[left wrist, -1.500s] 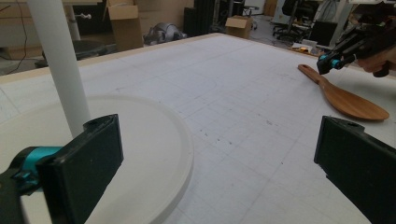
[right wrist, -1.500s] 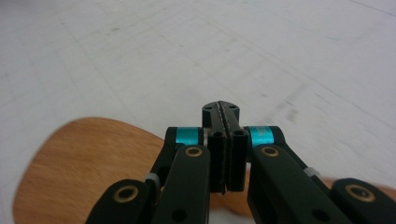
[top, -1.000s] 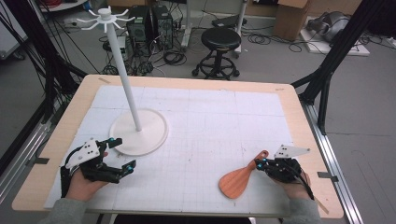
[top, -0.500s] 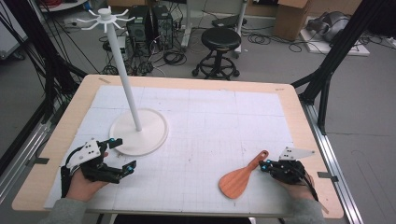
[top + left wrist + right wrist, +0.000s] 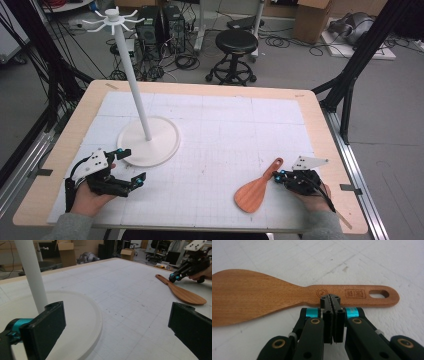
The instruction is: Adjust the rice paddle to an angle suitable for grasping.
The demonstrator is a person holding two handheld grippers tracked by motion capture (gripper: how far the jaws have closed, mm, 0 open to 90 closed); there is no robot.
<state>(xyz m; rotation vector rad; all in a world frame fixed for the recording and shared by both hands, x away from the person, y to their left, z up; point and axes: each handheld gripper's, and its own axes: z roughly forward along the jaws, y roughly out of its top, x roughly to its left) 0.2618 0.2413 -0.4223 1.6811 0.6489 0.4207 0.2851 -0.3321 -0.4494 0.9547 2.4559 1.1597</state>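
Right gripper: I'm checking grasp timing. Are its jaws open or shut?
Shut. In its own view the right gripper has both jaws pressed together, empty, just beside the wooden spatula handle.

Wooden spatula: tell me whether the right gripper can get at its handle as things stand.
Probably yes. The right gripper sits right at the handle of the wooden spatula with nothing between, but its jaws are shut together, so they would need to open first.

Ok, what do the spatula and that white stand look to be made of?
The spatula looks like solid wood: reddish-brown, visible grain, a matte smooth finish, and marks that seem burned or stamped into the handle. The white stand is harder to call: its pole and round base are uniformly white and smooth with a dull sheen, so painted metal or plastic both fit.
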